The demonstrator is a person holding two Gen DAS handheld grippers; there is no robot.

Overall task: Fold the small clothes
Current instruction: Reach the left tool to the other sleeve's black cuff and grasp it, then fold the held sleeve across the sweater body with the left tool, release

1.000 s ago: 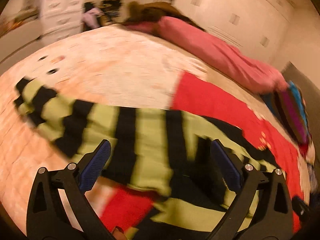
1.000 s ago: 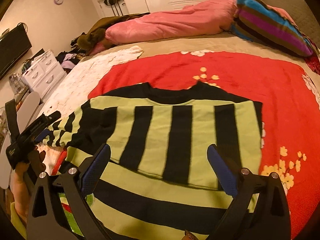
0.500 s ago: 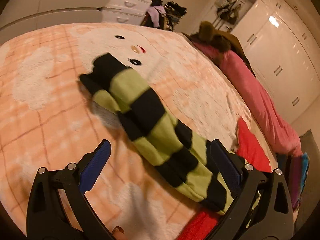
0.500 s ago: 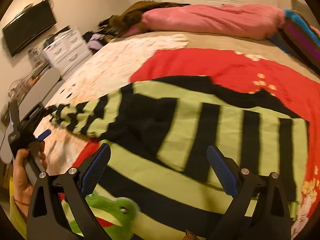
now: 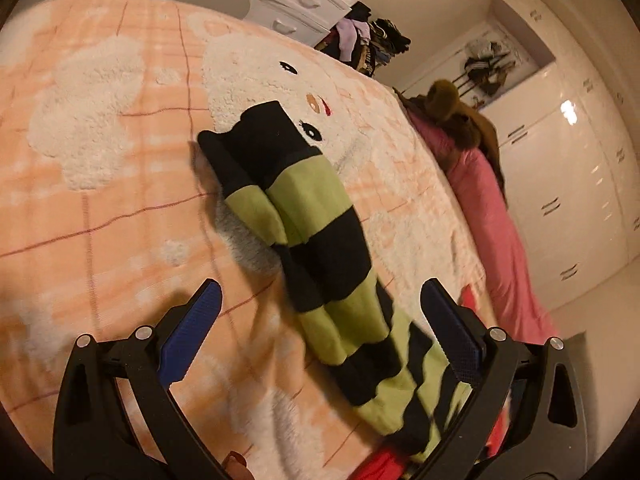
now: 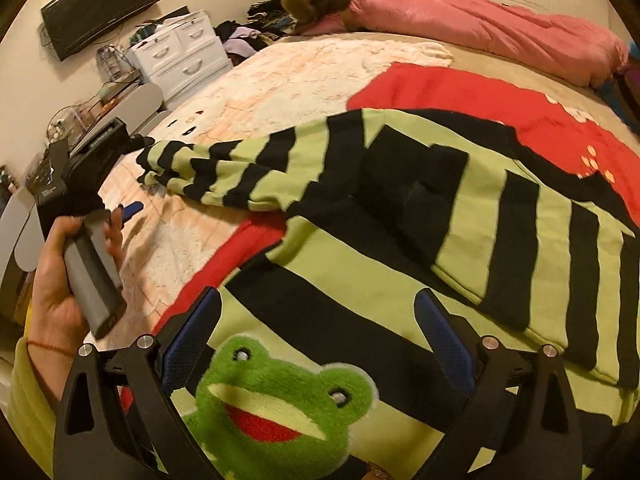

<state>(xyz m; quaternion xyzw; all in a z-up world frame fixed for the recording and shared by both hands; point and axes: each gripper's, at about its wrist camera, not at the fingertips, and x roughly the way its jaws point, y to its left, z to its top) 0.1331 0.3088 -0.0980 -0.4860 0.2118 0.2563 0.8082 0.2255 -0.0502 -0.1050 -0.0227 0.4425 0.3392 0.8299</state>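
Note:
A lime-green and black striped sweater (image 6: 460, 220) with a plush frog face (image 6: 280, 408) lies on the bed, its upper part folded down over the body. Its left sleeve (image 5: 316, 232) stretches out flat over the peach blanket; it also shows in the right wrist view (image 6: 224, 176). My left gripper (image 5: 320, 320) is open and empty, hovering just above the sleeve with a finger on each side of it. In the right wrist view I see it held in a hand (image 6: 86, 184) at the far left. My right gripper (image 6: 316, 324) is open and empty above the sweater's hem near the frog.
A fluffy peach blanket (image 5: 100, 160) covers the bed's left side and a red floral blanket (image 6: 460, 92) lies under the sweater. A pink duvet (image 6: 500, 28) and a brown coat lie along the far edge. White drawers (image 6: 180, 56) and a clothes pile stand beyond.
My left gripper has swung away from the sweater body and moved closer along the outstretched sleeve. My right gripper has drawn back toward the hem, bringing the frog face into view.

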